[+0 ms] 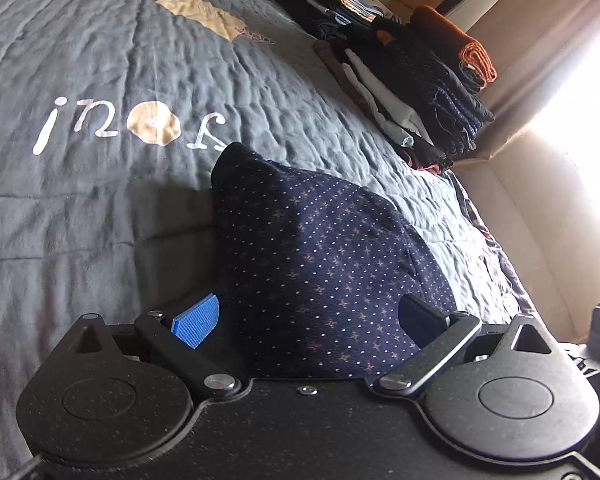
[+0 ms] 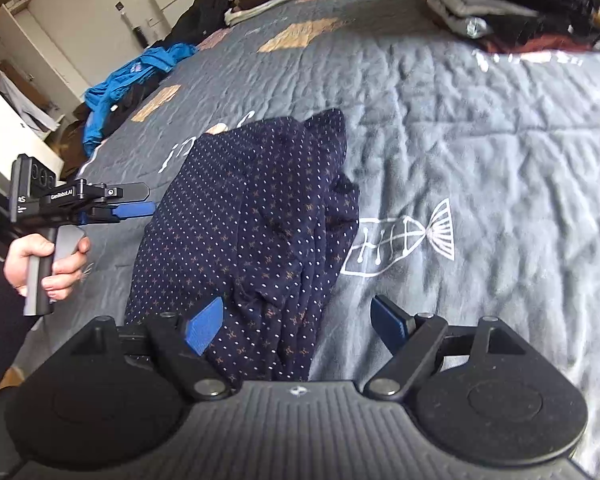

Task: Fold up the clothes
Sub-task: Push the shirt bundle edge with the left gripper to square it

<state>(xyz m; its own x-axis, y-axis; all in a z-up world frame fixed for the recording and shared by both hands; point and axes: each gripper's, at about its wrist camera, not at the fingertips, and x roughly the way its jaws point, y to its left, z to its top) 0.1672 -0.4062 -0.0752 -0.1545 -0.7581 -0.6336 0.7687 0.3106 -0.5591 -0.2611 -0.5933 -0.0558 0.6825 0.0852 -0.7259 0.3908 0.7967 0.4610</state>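
Now, through the left wrist, my left gripper (image 1: 306, 320) stands released, its fingers wide either side of the navy dotted garment (image 1: 316, 248) on the grey quilt (image 1: 100, 200); folded stacks (image 1: 420, 92) sit far right. Through the right wrist, my right gripper (image 2: 300, 324) is likewise released over the garment's near end, which lies bunched in rough layers. I judge a fold is under way; next needs a firm pinch on an edge.

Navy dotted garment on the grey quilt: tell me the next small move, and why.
Probably close the right gripper on the near edge of the navy dotted garment. Both grippers are open, the cloth lies bunched and creased on the grey quilt, and that edge already sits between the right fingers.
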